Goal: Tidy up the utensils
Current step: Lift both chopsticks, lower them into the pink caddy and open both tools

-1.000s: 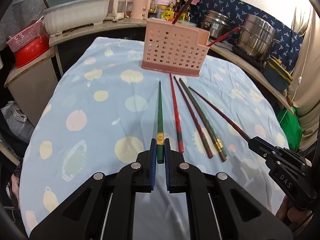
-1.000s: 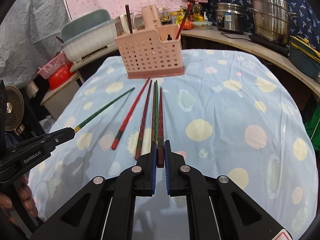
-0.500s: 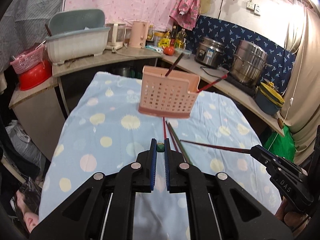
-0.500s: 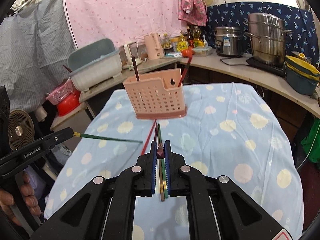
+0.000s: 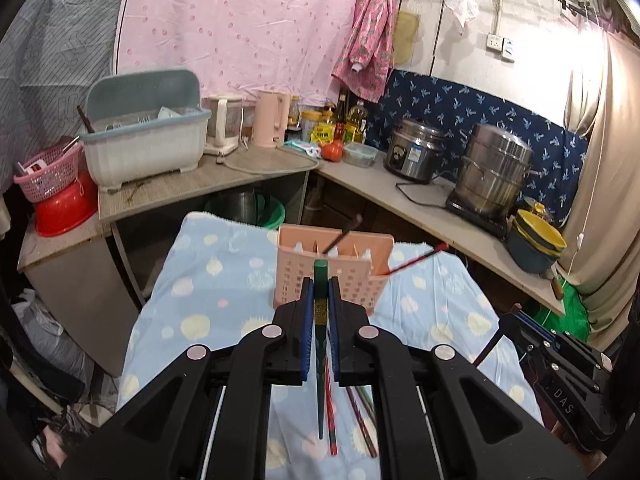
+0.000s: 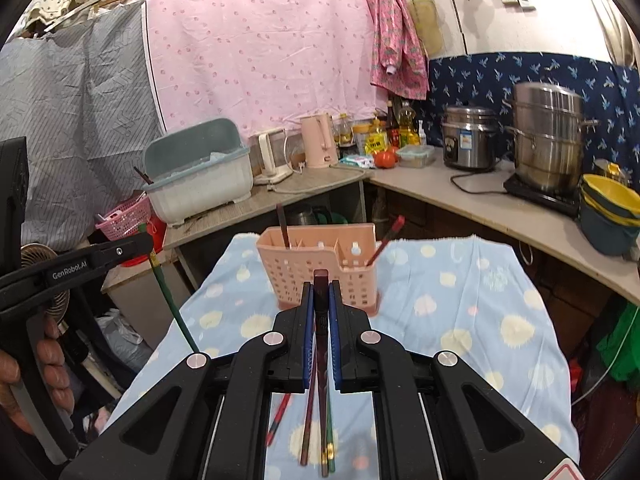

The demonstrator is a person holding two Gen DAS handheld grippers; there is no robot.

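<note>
The left hand-held gripper point(image 5: 319, 304) is clenched on a thin green chopstick point(image 5: 320, 360), which hangs point down above the tabletop point(image 5: 208, 304). The right hand-held gripper point(image 6: 320, 308) is clenched on a thin dark red chopstick point(image 6: 321, 380), also point down. Both sticks are up in the air. Just ahead stands a pink plastic basket point(image 6: 316, 268) full of small holes, with two sticks poking out. More long chopsticks point(image 6: 308, 428) lie side by side on the soft blue spotted cloth point(image 6: 460, 320).
</note>
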